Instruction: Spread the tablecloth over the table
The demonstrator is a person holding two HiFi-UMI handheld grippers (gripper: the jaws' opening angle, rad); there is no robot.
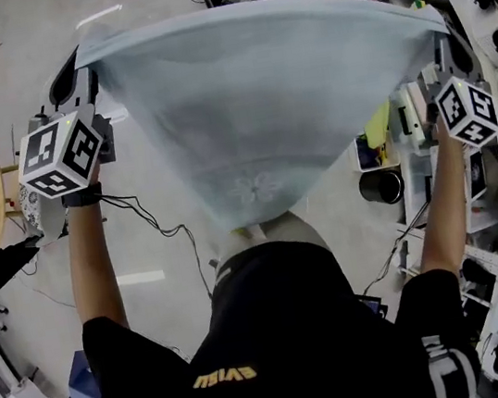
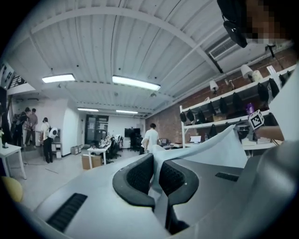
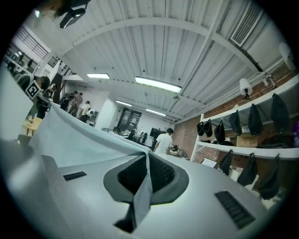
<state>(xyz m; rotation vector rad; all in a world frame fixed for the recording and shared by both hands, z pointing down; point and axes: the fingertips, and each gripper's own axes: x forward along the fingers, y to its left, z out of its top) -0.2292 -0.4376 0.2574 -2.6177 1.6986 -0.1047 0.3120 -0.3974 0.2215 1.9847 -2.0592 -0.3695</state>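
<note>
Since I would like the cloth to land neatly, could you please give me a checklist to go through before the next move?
1. Left gripper shut on a tablecloth corner: ok.
2. Right gripper shut on the other corner: ok.
3. Upper edge stretched between the grippers: ok.
4. Lower part hanging fully open: cannot tell; it narrows toward the person.
5. Target table beneath the tablecloth: cannot tell; the head view shows only floor there.

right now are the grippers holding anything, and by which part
The tablecloth, held up by both: left gripper and right gripper each shut on one top corner.
</note>
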